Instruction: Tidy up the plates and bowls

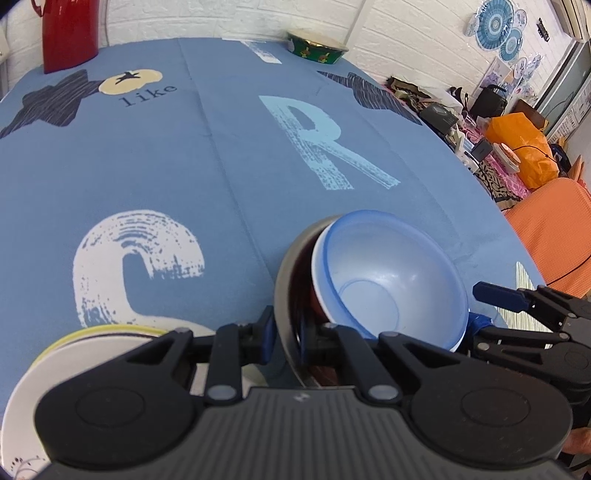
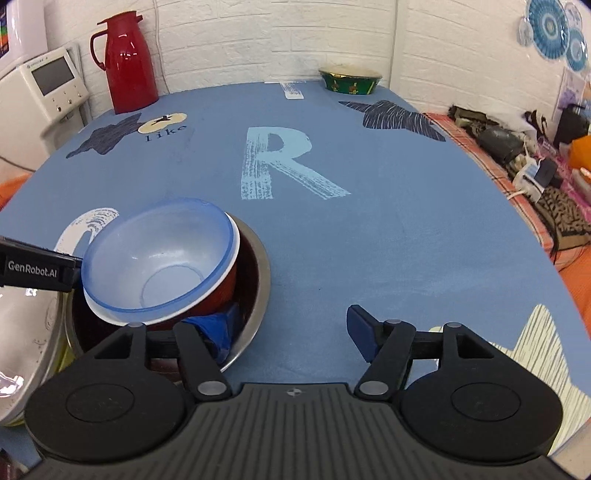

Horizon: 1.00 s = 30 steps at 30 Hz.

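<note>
A translucent blue bowl (image 1: 391, 280) (image 2: 159, 258) sits tilted inside a red bowl with a white rim (image 2: 218, 291). Both rest in a steel bowl (image 1: 286, 280) (image 2: 258, 280) on the blue tablecloth. My left gripper (image 1: 284, 338) is shut on the steel bowl's near-left rim, one pad outside and one inside. The right gripper (image 2: 291, 328) (image 1: 484, 312) is open and straddles the steel bowl's right rim, its left finger (image 2: 225, 325) inside the bowl. A stack of white plates (image 1: 74, 369) (image 2: 26, 350) lies just left of the bowls.
A green patterned bowl (image 1: 317, 48) (image 2: 349, 81) stands at the table's far edge, with a red thermos jug (image 1: 70, 33) (image 2: 127, 62) at the far left. Beyond the table's right edge are cluttered goods and an orange cloth (image 1: 546, 221).
</note>
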Each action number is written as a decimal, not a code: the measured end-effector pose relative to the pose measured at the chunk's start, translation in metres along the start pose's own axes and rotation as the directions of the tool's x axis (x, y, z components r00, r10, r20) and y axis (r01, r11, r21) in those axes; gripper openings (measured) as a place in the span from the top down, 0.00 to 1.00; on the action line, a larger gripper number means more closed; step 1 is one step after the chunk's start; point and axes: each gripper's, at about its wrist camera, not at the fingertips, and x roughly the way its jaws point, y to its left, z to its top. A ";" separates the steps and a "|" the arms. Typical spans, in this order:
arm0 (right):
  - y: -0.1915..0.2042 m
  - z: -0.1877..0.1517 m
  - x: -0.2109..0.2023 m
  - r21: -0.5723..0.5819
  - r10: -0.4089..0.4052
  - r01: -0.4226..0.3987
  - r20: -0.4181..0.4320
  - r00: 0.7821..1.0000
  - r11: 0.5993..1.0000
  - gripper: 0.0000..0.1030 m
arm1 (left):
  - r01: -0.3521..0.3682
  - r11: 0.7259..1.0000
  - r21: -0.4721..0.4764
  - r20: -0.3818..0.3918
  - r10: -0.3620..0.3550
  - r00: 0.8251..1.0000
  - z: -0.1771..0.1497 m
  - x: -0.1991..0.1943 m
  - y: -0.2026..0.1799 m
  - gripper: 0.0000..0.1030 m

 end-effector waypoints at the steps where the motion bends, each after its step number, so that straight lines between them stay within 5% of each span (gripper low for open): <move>1: 0.001 0.001 0.000 0.000 -0.009 0.009 -0.006 1.000 1.000 0.50 | -0.001 1.000 0.001 -0.001 0.001 1.000 0.000 0.000 0.000 1.00; 21: -0.014 0.002 0.013 0.129 0.024 -0.022 -0.017 1.000 0.991 0.42 | -0.005 1.000 0.016 -0.006 0.005 1.000 -0.002 -0.001 0.002 0.98; 26: -0.005 0.007 0.012 0.029 0.000 0.000 -0.011 1.000 1.000 0.41 | -0.029 0.999 0.020 -0.002 0.029 1.000 -0.001 -0.001 0.001 0.95; 30: -0.004 0.007 0.011 0.057 -0.003 0.005 -0.035 0.999 0.998 0.45 | -0.023 1.000 0.005 0.002 0.023 1.000 0.000 0.000 0.004 0.95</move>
